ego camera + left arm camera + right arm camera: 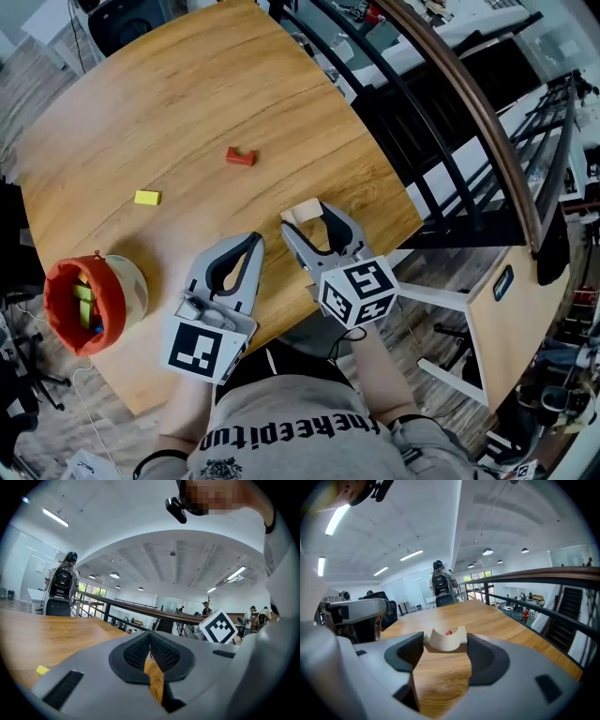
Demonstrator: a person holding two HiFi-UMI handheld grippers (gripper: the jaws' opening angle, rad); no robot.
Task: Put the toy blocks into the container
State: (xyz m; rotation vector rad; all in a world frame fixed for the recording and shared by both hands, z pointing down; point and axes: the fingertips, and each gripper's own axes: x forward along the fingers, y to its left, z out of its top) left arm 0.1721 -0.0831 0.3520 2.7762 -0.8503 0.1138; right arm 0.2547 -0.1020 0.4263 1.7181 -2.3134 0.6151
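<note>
A cream arch-shaped block [302,212] [446,641] lies on the wooden table [187,103] between the fingertips of my right gripper [306,219] [446,645], whose jaws stand open about as wide as the block; contact is unclear. Further out lie a red block [241,156] [448,632] and a yellow block [147,197] [42,670]. My left gripper [254,241] [150,642] rests shut and empty beside the right one. At the table's left edge a red-rimmed beige container [124,281] holds several blocks.
A dark railing [441,112] runs just past the table's right edge, with a drop behind it. An office chair with a backpack [61,592] stands at the table's far end. The person's torso [300,431] is close to the near edge.
</note>
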